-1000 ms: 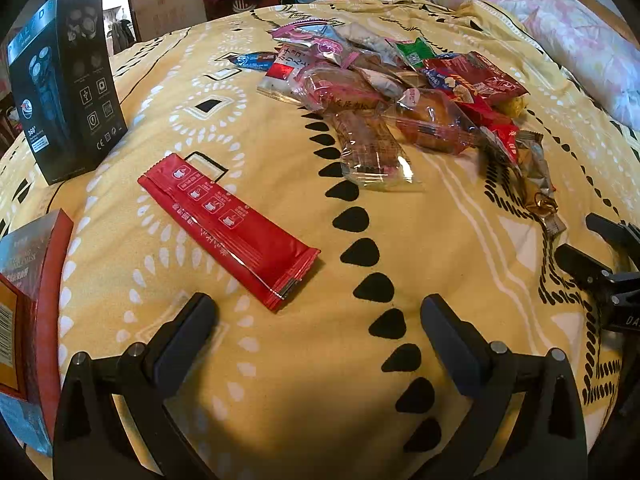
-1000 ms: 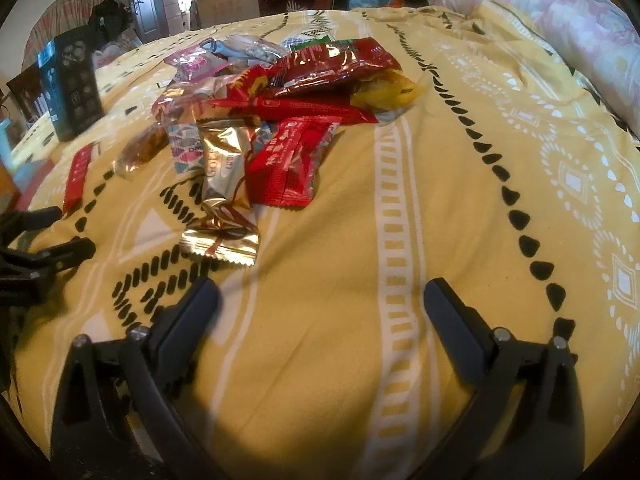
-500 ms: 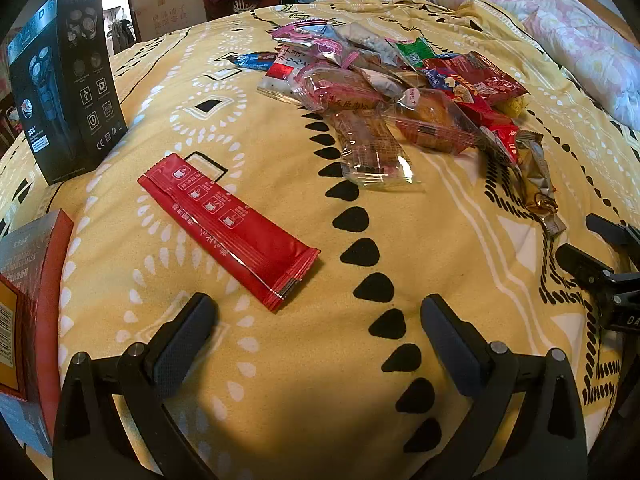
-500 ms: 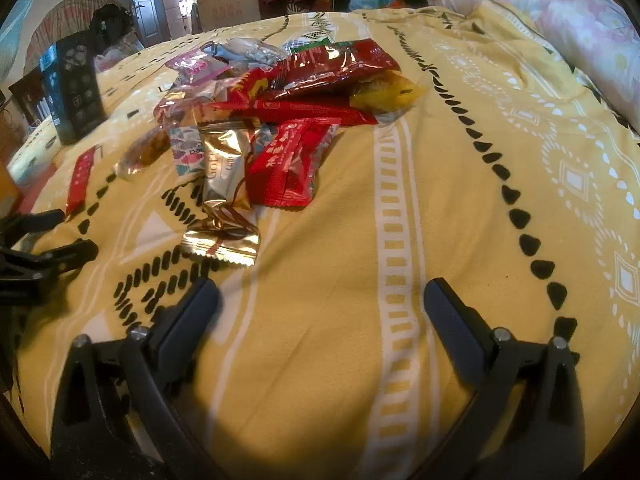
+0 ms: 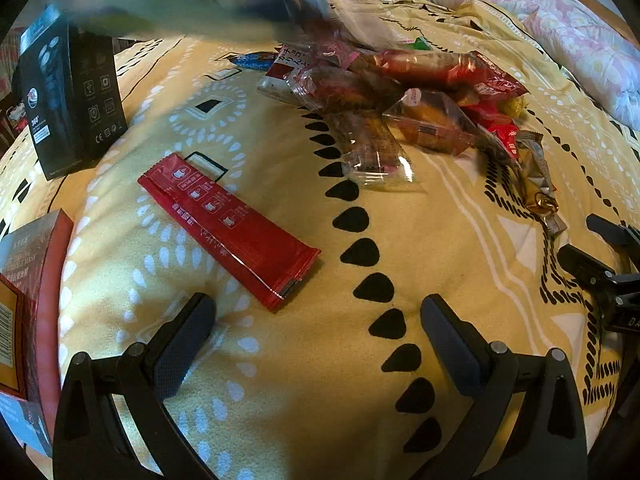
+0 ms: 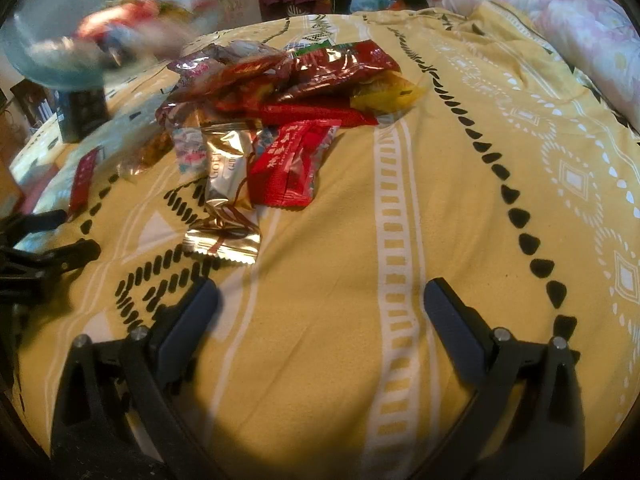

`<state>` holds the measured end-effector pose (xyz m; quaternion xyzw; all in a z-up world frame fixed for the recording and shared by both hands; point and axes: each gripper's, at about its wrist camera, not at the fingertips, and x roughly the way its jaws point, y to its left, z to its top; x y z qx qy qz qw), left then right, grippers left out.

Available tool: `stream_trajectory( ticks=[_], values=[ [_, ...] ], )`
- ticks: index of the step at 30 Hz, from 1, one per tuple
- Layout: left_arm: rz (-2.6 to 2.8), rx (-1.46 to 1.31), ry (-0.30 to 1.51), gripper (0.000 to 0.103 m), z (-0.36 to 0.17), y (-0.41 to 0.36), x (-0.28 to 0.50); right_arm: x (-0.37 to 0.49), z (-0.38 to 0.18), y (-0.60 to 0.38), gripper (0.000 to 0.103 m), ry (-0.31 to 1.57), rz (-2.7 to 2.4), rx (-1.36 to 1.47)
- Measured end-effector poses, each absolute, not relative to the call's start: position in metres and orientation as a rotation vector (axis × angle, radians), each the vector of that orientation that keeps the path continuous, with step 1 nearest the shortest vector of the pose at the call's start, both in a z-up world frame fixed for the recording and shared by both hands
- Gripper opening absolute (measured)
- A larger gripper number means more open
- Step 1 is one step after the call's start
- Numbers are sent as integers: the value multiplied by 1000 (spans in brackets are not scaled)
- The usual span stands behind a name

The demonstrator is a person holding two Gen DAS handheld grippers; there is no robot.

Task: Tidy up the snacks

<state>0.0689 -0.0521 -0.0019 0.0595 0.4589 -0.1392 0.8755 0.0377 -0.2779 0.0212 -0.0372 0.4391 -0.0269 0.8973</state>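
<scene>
— Two grippers we hold over the bed (image 6: 500,92), and both have their fingers spread wide. Do we grip something?

— No. Between the fingers of our left gripper (image 5: 318,338) we see only the yellow patterned bedcover (image 5: 280,380), and the same for our right gripper (image 6: 320,312). Neither touches any packet.

— How many snacks do we count?

— One long red sachet (image 5: 228,226) lies alone, just ahead of the left gripper and well apart from the rest. The others make one snack pile (image 6: 288,92) further up the bed. The packets overlap, so we cannot give an exact number. At its near edge we can tell one gold wrapper (image 6: 224,200) and one red packet (image 6: 288,164) beside it, touching. One clear wrapper (image 5: 374,152) with something brown inside lies at the pile's left edge.

— And boxes?

— Two. One black box (image 5: 74,96) stands upright at the far left, and one red-edged box (image 5: 28,292) is at the left border of the left wrist view.

— What is the blurred pale shape (image 6: 80,36) at the top left?

— We cannot tell; it is too smeared.
</scene>
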Motion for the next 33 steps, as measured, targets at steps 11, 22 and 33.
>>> stream_trajectory(
  ticks=[11, 22, 33],
  values=[
    [-293, 120, 958, 103, -1, -50, 69, 37, 20, -276, 103, 908, -65, -92],
    [-292, 122, 956, 103, -3, -48, 69, 35, 20, -273, 103, 907, -71, -99],
    [-292, 122, 956, 103, -2, -48, 69, 35, 21, -273, 103, 908, -69, -97]
  ],
)
